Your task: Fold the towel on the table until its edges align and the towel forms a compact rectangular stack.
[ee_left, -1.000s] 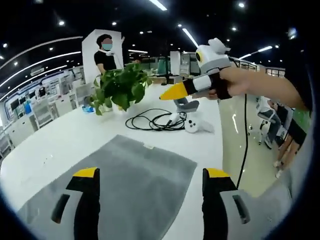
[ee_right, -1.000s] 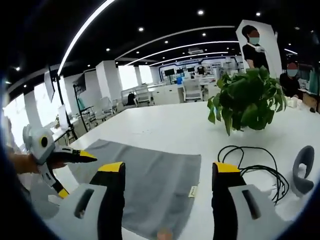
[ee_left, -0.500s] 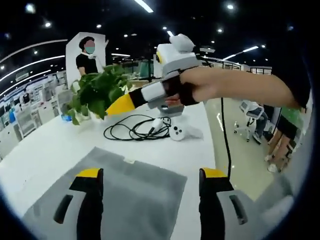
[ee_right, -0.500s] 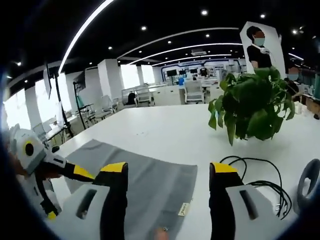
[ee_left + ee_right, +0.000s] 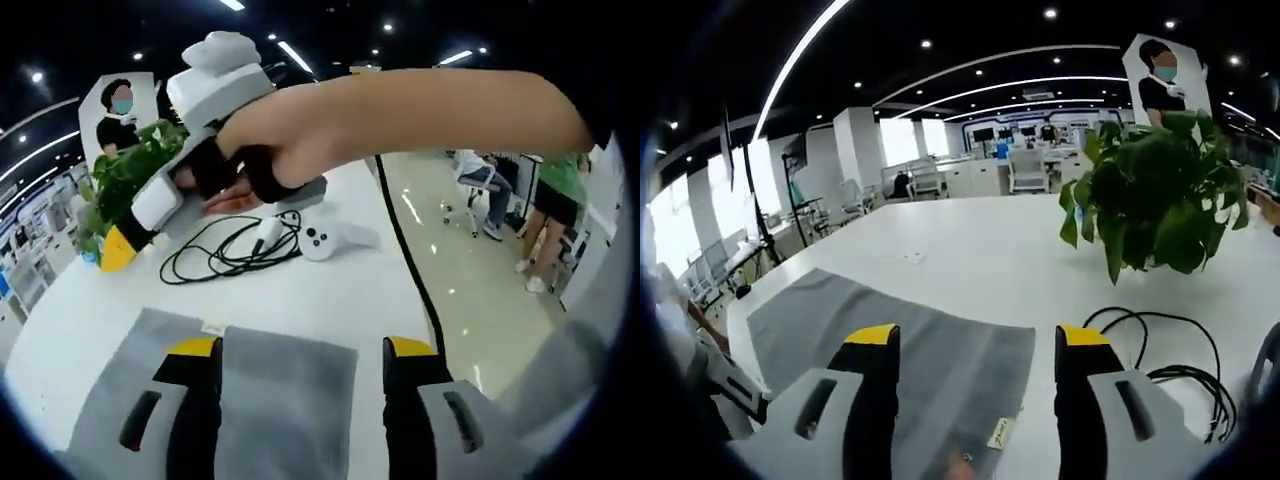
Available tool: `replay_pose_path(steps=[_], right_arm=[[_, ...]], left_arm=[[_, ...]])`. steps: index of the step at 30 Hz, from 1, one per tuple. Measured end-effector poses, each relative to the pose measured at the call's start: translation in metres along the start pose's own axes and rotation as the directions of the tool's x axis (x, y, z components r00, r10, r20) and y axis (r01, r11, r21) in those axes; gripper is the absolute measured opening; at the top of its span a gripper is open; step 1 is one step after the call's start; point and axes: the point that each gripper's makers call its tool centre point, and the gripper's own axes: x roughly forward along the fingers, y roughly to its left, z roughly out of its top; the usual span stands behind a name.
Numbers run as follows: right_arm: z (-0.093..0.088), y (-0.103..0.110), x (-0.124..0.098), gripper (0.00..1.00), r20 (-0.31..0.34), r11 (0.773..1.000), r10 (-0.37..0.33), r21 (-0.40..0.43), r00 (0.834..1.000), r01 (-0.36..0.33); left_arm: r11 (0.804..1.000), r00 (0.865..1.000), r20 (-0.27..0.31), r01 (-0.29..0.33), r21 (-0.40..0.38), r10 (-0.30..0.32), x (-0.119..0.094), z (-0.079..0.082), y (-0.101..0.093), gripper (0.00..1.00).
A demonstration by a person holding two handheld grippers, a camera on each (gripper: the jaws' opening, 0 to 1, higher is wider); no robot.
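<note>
A grey towel (image 5: 285,395) lies flat on the white table (image 5: 360,290). My left gripper (image 5: 302,350) hovers open over its near right corner, with towel showing between the jaws. A hand (image 5: 300,130) carries my right gripper (image 5: 118,250) across the left gripper view, its yellow tip pointing down-left above the table. In the right gripper view the towel (image 5: 900,340) spreads out below my open right gripper (image 5: 975,340), and a small tag (image 5: 997,432) sits at the towel's edge. Part of the left gripper (image 5: 728,380) shows at the lower left.
A potted green plant (image 5: 1155,200) stands on the table beyond the towel. A coiled black cable (image 5: 225,255) and a white controller (image 5: 330,238) lie near it. The table edge drops to the floor on the right, where office chairs (image 5: 470,190) stand.
The right gripper and its hand have swung left across the left gripper view and come much nearer. Both views have moved in closer over the towel. The towel lies as before.
</note>
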Motion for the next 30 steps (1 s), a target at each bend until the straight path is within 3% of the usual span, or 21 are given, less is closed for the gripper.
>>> replay_pose_path(steps=[4,10,15,22,30], right_arm=[[-0.01,-0.01,0.009,0.62,-0.02,0.999,-0.051,-0.003,0.998,0.051],[-0.021,-0.017,0.022,0.58,-0.046,0.998,-0.067,0.006,0.997,0.067],[-0.029,-0.025,0.035,0.59,-0.055,0.994,-0.104,0.008,0.993,0.105],[-0.041,-0.029,0.05,0.59,-0.084,0.995,-0.099,0.024,0.992,0.101],[-0.051,-0.03,0.067,0.58,-0.095,0.995,-0.082,0.047,0.992,0.087]], left_arm=[[0.999,0.999,-0.01,0.035,0.002,-0.035,0.014,-0.007,-0.01,0.56],[0.994,0.994,-0.041,0.104,0.025,-0.103,0.031,-0.02,-0.028,0.49],[0.988,0.987,-0.048,0.153,0.016,-0.152,0.04,-0.026,-0.042,0.34],[0.983,0.984,-0.042,0.173,-0.055,-0.175,0.061,-0.038,-0.045,0.3],[0.98,0.981,-0.056,0.181,-0.082,-0.186,0.072,-0.049,-0.045,0.27]])
